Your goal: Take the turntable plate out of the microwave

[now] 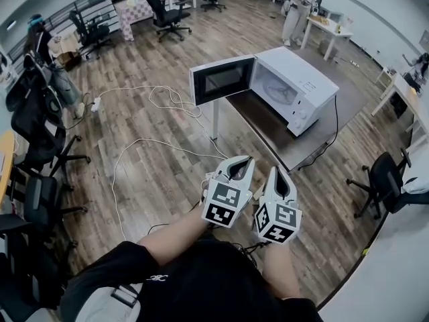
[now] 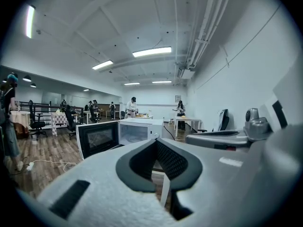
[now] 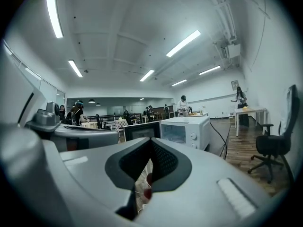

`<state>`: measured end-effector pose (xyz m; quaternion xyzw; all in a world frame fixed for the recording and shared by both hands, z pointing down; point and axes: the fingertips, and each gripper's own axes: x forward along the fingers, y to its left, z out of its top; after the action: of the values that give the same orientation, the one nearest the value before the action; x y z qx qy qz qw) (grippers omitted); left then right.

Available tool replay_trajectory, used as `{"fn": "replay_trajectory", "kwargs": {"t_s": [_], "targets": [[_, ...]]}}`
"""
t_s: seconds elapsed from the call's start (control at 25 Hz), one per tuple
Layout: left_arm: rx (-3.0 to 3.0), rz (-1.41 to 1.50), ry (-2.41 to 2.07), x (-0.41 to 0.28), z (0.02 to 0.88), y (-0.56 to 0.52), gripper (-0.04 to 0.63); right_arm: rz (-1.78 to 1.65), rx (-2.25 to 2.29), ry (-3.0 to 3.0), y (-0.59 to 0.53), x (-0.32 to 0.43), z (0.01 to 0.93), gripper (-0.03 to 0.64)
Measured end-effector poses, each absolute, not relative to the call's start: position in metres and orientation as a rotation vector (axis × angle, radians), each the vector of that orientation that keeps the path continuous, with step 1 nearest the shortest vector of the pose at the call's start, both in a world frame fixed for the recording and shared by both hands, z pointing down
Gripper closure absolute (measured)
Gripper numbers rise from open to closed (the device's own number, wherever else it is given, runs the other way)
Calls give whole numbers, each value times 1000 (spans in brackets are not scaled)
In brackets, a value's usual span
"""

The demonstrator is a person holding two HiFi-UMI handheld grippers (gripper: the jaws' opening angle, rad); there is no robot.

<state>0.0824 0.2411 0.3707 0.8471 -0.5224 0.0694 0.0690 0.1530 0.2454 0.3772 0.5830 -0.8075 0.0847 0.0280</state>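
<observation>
A white microwave (image 1: 299, 91) stands on a dark table (image 1: 293, 143) ahead of me, with its door (image 1: 223, 79) swung open to the left. Inside the cavity the glass turntable plate (image 1: 282, 94) shows faintly. The left gripper (image 1: 242, 161) and the right gripper (image 1: 275, 174) are held side by side in front of my body, well short of the table, both shut with nothing between the jaws. In the left gripper view the microwave (image 2: 138, 131) and its open door (image 2: 98, 137) lie far beyond the shut gripper (image 2: 158, 144). The right gripper view shows the microwave (image 3: 185, 131) beyond its shut gripper (image 3: 150, 144).
White cables (image 1: 144, 146) trail over the wooden floor left of the table. Black office chairs stand at the left (image 1: 40, 149) and at the right (image 1: 382, 183). A person (image 1: 297, 12) stands by a far table (image 1: 327, 29). Another chair (image 1: 166, 15) is at the back.
</observation>
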Motion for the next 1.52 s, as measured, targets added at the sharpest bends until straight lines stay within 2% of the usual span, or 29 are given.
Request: {"fn": "replay_trajectory", "kwargs": {"t_s": [0.4, 1.52], "targets": [[2547, 186, -1553, 71, 382, 169, 584, 265, 1779, -2476, 172, 139, 389, 609], [2606, 215, -1311, 11, 401, -127, 584, 291, 1882, -2315, -108, 77, 403, 607]]}}
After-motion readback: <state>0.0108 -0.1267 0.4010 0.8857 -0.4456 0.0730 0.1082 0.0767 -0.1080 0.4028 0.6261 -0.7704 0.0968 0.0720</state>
